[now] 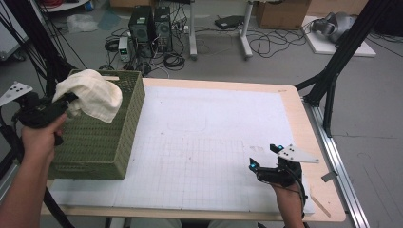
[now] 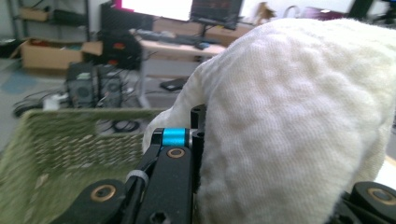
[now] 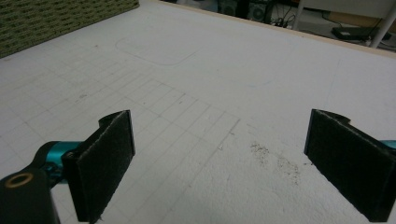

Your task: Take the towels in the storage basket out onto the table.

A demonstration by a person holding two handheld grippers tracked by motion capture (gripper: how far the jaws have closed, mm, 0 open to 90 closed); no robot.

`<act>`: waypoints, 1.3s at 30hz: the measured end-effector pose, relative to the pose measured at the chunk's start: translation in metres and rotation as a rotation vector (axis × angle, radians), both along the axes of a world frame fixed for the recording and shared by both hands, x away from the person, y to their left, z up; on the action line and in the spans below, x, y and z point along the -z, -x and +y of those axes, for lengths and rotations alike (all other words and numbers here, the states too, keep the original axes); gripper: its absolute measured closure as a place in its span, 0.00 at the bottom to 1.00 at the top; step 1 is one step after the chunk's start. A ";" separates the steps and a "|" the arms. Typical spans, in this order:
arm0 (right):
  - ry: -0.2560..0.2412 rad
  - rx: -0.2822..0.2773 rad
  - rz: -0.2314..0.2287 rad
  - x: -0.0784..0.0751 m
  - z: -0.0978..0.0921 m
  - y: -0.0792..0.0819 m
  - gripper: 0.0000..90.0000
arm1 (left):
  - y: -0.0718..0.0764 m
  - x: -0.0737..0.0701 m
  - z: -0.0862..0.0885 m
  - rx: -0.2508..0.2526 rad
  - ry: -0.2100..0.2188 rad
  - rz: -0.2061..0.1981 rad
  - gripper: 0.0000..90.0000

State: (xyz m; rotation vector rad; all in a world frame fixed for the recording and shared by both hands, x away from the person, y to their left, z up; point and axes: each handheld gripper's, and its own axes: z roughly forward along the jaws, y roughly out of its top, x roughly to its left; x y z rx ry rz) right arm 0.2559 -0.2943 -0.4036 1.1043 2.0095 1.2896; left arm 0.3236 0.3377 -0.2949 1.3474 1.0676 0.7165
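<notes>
From the high view we see the left gripper (image 1: 66, 102) clamped on a cream cloth (image 1: 95, 92) above the green basket (image 1: 102, 142) at the table's (image 1: 294, 114) left. In the left gripper view, the cloth (image 2: 289, 121) drapes over our jaws, above the basket (image 2: 70, 140). In the right gripper view, our right gripper (image 3: 219, 158) stands wide apart over the bare mat.

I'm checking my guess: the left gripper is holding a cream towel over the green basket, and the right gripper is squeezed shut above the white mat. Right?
Nearly. The right gripper is not shut: the right gripper view shows its jaws wide apart with nothing between them. The left gripper does hold the cream towel over the green basket.
</notes>
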 end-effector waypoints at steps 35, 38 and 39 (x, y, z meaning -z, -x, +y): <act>0.002 -0.010 -0.001 0.000 0.000 -0.001 0.09 | -0.007 0.008 -0.191 0.426 -0.130 -0.032 0.88; -0.001 -0.009 0.002 0.000 0.000 -0.001 0.09 | -0.007 0.011 -0.197 0.436 -0.129 -0.031 0.88; 0.001 -0.007 0.003 0.000 -0.001 -0.001 0.09 | -0.007 0.013 -0.205 0.451 -0.129 -0.029 0.88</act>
